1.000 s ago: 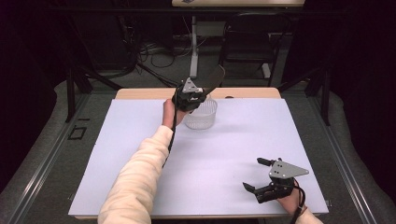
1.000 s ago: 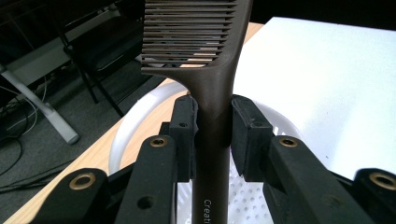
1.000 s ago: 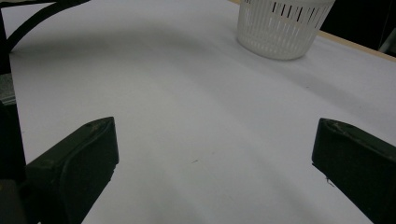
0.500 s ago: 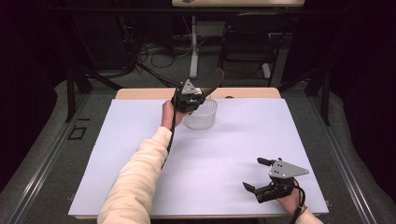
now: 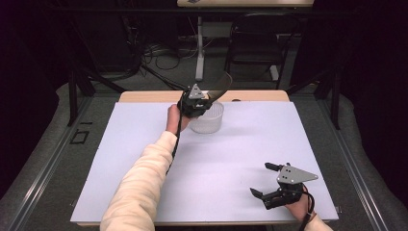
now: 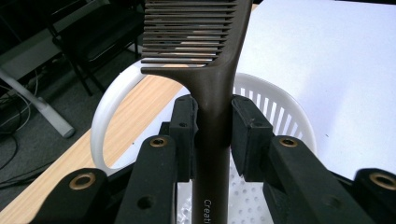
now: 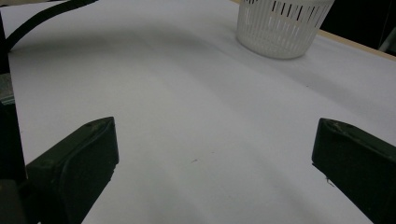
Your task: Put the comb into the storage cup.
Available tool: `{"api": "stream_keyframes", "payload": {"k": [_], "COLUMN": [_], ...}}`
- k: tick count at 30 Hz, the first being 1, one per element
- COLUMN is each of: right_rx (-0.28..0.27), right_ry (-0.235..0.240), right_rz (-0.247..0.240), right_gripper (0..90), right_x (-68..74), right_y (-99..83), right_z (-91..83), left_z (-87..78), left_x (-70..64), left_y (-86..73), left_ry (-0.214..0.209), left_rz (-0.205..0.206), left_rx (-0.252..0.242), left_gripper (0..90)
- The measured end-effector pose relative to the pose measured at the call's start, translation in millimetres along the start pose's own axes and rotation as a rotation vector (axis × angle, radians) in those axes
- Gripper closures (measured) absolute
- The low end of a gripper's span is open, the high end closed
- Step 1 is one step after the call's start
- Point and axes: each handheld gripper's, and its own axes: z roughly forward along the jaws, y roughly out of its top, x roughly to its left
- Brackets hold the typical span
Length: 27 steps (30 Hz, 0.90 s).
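Note:
A dark brown comb (image 6: 212, 98) is clamped by its handle in my left gripper (image 6: 212, 126), its teeth pointing away over the table's far edge. In the high view the left gripper (image 5: 202, 100) hovers over the left rim of a white slotted basket (image 5: 211, 120), with the comb (image 5: 220, 85) sticking up and to the right. The basket (image 6: 285, 116) lies just below the jaws, and also shows far off as the basket (image 7: 282, 25) in the right gripper view. My right gripper (image 5: 263, 180) rests near the front right corner, open, with bare white table between its jaws.
The white table cover (image 5: 231, 159) spans the table, with a wooden strip (image 5: 144, 96) along the far edge. Beyond it are a black chair (image 5: 255, 48), a table leg and cables on the floor. A sleeved forearm (image 5: 144, 178) crosses the left middle.

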Motion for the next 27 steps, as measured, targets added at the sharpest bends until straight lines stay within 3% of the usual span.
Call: {"api": "stream_keyframes", "payload": {"k": [15, 27], "right_rx": [0.000, 0.001], "right_ry": [0.000, -0.001], "right_rz": [-0.002, -0.002], "right_gripper": [0.2, 0.2], "right_x": [0.2, 0.2], "right_y": [0.2, 0.1], "right_z": [0.0, 0.3], "left_z": [8.5, 11.6], "left_x": [-5.3, -4.3], "left_y": [2.2, 2.2], "left_ry": [-0.064, -0.090], "left_rz": [0.103, 0.142], "left_rx": [0.060, 0.100], "left_gripper": [71.9, 71.4]}}
